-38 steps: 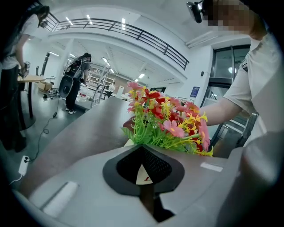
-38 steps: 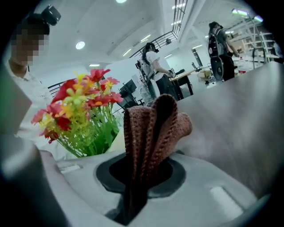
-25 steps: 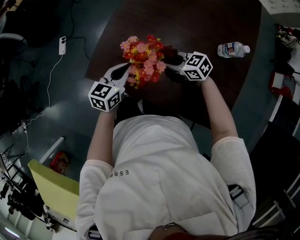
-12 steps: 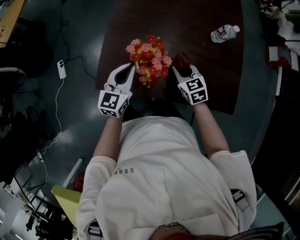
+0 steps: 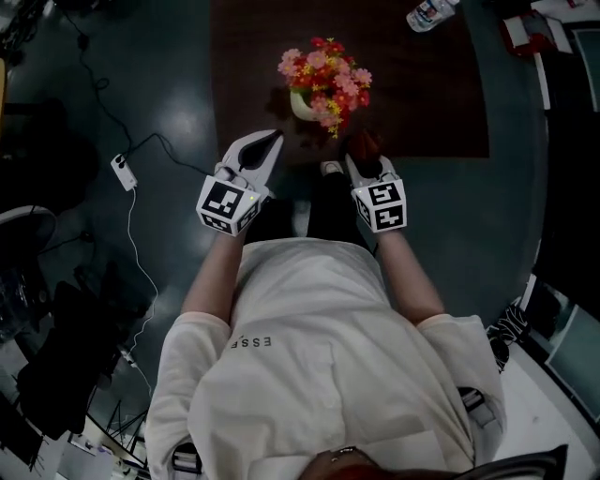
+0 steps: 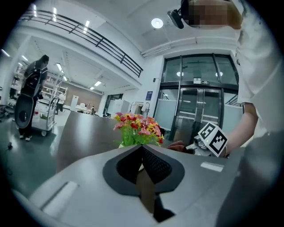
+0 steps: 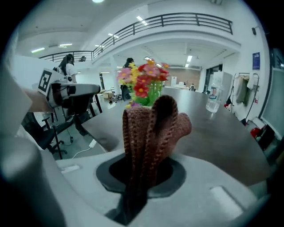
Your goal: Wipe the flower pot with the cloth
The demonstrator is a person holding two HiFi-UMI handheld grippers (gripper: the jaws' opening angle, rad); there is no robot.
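A small pale flower pot [image 5: 300, 105] with pink, red and yellow flowers [image 5: 326, 73] stands near the front edge of the dark brown table [image 5: 253, 66]. My left gripper [image 5: 273, 141] is shut and holds nothing; it hangs just off the table edge, below and left of the pot. In the left gripper view the flowers [image 6: 136, 126] rise beyond its closed jaws. My right gripper [image 5: 361, 157] is shut on a brown knitted cloth [image 7: 151, 128], below and right of the pot and apart from it. The flowers [image 7: 144, 84] stand behind the cloth in the right gripper view.
A plastic water bottle [image 5: 429, 11] lies at the table's far right. A white cable and small device [image 5: 124, 172] lie on the dark floor to the left. The person's shoes [image 5: 330, 169] show between the grippers. Other people [image 6: 31, 95] stand in the hall's background.
Both grippers have drawn back from the flowers toward the person's body. A gap now shows between them and the pot. The cloth stays in the right gripper.
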